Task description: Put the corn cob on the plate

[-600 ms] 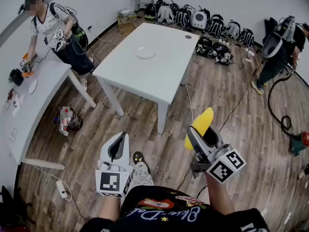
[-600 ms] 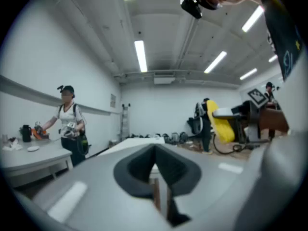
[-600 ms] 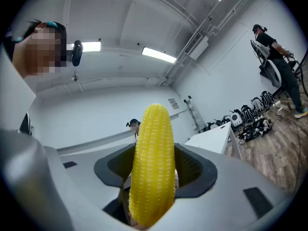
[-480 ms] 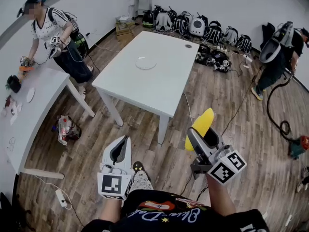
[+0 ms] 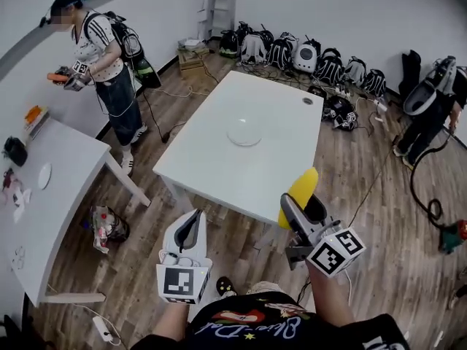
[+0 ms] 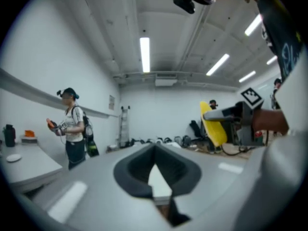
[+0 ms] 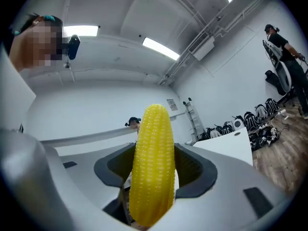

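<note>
The yellow corn cob (image 5: 300, 190) stands upright between the jaws of my right gripper (image 5: 293, 207), which is shut on it. In the right gripper view the corn cob (image 7: 151, 167) fills the gap between the dark pads and pokes out above them. A clear round plate (image 5: 244, 132) lies near the middle of the white table (image 5: 211, 170), ahead of both grippers. My left gripper (image 5: 195, 217) is held low at the table's near edge with its tips together and nothing in it. The left gripper view shows the corn cob (image 6: 212, 124) off to the right.
A person (image 5: 102, 64) stands at the far left beside a second white table (image 5: 51, 195) with small items. Backpacks (image 5: 306, 53) line the far wall. Another person (image 5: 430, 108) bends at the right, with cables (image 5: 423, 195) on the wood floor. A bag (image 5: 109, 226) lies under the side table.
The white table and plate have come closer and now lie just ahead of both grippers. The corn stays gripped as before. The person at the left has stepped away from the side table.
</note>
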Demonstrator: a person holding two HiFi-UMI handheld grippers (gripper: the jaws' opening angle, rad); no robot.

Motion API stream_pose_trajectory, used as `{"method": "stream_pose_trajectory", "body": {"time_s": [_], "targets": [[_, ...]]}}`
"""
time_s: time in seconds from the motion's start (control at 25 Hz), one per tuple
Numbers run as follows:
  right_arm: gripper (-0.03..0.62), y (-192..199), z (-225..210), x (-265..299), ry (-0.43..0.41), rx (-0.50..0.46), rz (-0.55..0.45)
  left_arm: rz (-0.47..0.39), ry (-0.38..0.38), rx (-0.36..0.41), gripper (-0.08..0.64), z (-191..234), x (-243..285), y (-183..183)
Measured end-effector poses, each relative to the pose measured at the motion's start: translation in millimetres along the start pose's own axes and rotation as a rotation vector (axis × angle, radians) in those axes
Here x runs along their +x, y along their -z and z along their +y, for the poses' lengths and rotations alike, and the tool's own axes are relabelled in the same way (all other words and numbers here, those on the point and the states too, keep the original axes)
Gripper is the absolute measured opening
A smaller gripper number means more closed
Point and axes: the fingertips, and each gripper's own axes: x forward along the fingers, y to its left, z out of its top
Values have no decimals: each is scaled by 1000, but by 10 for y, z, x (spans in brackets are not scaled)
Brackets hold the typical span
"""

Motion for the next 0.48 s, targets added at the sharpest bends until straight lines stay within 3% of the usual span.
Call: {"method": "stream_pose_trajectory", "body": {"time_s": [0.2,0.48], "targets": [[244,344,-380,540,52,8,102,24,19,-50,-6,336,527,209],[244,439,-1106,1643,59,-69,180,64,33,-29,-6,687,1320,196]]}}
